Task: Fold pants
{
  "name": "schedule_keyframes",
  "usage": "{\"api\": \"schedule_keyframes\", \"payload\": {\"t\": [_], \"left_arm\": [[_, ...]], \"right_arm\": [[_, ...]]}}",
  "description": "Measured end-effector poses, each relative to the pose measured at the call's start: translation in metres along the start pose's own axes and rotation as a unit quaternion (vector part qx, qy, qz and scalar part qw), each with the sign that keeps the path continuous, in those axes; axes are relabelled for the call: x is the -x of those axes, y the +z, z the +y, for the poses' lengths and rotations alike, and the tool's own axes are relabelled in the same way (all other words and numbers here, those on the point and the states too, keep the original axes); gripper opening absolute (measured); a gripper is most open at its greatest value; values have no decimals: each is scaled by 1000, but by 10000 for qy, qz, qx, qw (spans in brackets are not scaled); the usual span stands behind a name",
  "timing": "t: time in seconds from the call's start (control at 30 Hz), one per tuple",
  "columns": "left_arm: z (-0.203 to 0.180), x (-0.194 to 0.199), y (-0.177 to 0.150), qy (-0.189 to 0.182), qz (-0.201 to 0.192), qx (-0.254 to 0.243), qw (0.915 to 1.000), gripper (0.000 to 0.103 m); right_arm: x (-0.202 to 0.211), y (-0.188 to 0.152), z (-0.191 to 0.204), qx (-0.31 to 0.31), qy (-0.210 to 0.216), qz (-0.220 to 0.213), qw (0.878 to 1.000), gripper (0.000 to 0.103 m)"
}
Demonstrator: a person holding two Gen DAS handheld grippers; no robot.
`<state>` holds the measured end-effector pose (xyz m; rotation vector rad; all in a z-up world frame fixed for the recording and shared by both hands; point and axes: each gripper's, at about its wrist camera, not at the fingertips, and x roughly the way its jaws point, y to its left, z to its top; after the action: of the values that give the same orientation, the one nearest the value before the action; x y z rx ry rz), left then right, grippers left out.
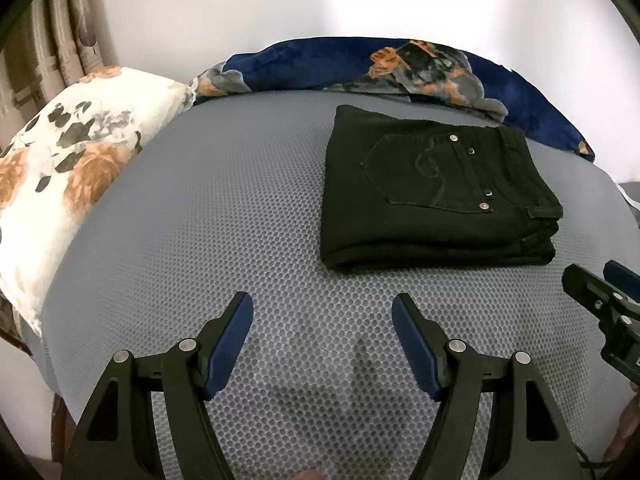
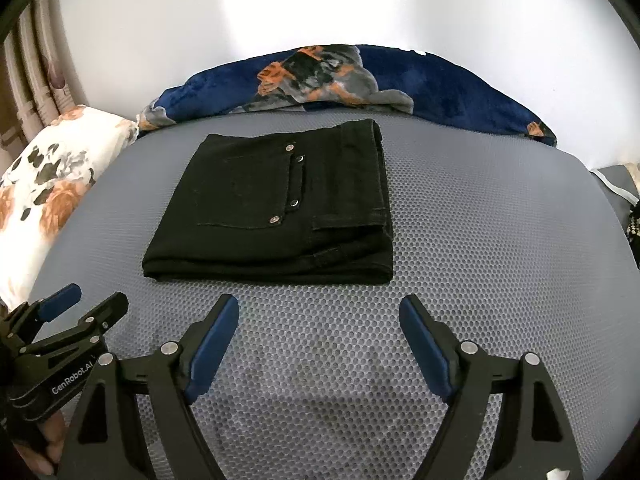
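Black pants (image 1: 436, 192) lie folded into a compact rectangle on the grey honeycomb mat (image 1: 224, 208), back pocket and rivets facing up. In the right wrist view the same pants (image 2: 276, 204) sit just beyond the fingers. My left gripper (image 1: 322, 308) hovers over bare mat, below and left of the pants, open with nothing between its blue pads. My right gripper (image 2: 319, 310) stands in front of the pants' near edge, open and empty. Each gripper shows at the edge of the other's view: the right gripper (image 1: 600, 284) and the left gripper (image 2: 86, 304).
A white floral pillow (image 1: 68, 172) lies along the left side of the bed. A dark blue flowered blanket (image 1: 400, 68) is bunched against the white wall behind the pants. Curtains (image 1: 52, 40) hang at far left. A hand (image 2: 40, 448) grips the left tool.
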<state>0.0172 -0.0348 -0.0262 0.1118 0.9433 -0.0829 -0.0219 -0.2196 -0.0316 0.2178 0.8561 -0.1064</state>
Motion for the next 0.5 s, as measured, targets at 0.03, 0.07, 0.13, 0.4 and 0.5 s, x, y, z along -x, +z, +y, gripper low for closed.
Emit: {"api": "schedule_keyframes", "payload": {"t": [0.03, 0.07, 0.13, 0.4, 0.5], "left_arm": [[0, 0, 0, 1, -2, -4, 10000, 72], [0, 0, 0, -5, -5, -8, 10000, 72], [0, 0, 0, 7, -3, -11, 10000, 72], [-1, -2, 0, -1, 41, -14, 10000, 72], [-1, -3, -1, -3, 58, -18, 10000, 72]], "right_arm": [[0, 0, 0, 11, -3, 7, 10000, 80], [0, 0, 1, 17, -7, 13, 10000, 80], [0, -1, 2, 26, -21, 13, 10000, 80], [-1, -2, 6, 142, -49, 43, 9999, 80], [-1, -2, 7, 156, -53, 44, 9999, 80]]}}
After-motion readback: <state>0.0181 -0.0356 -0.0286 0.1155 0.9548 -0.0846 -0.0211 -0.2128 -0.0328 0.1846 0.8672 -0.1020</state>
